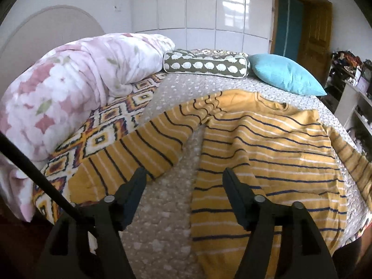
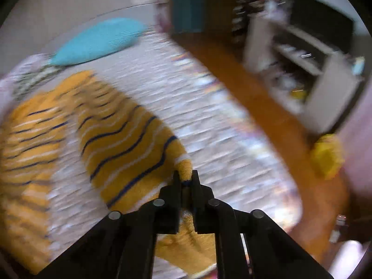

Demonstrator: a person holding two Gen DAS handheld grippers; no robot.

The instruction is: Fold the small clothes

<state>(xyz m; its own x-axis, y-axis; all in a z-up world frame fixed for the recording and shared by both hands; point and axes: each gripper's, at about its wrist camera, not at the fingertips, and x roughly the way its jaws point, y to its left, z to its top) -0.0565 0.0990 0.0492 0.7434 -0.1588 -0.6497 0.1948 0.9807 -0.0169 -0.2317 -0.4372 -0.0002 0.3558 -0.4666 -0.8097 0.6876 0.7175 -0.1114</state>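
- Left wrist view: striped yellow top (image 1: 267, 139) lies spread flat on the grey-dotted bed cover (image 1: 186, 88), neckline toward the pillows, hem toward the camera.
- Left hand-held gripper (image 1: 184, 174) hovers above the near part of the garment, jaws spread wide, holding nothing. Bare cover shows between its fingers; left sleeve (image 1: 144, 144) lies just to its left, body panel just to its right.
- Right wrist view: heavily motion-blurred. Right hand-held gripper (image 2: 186, 177) is clamped on the cuff end of the right sleeve (image 2: 130, 144); yellow fabric bunches between the closed fingers.
- Key relation: right sleeve's long axis runs from the gripped cuff away up-left toward the garment body. Body lies to the left of the right hand-held gripper, so a fold would carry the cuff leftward across the chest.
- Judgement: right hand is the working one; left is nearer the left sleeve and hem, free to pin or take that side.
- Risk: a single pinch point at the cuff may let the sleeve twist.
- Surroundings: floral duvet (image 1: 69, 88), turquoise cushion (image 1: 286, 74), patterned bolster (image 1: 207, 65) at the head of the bed.
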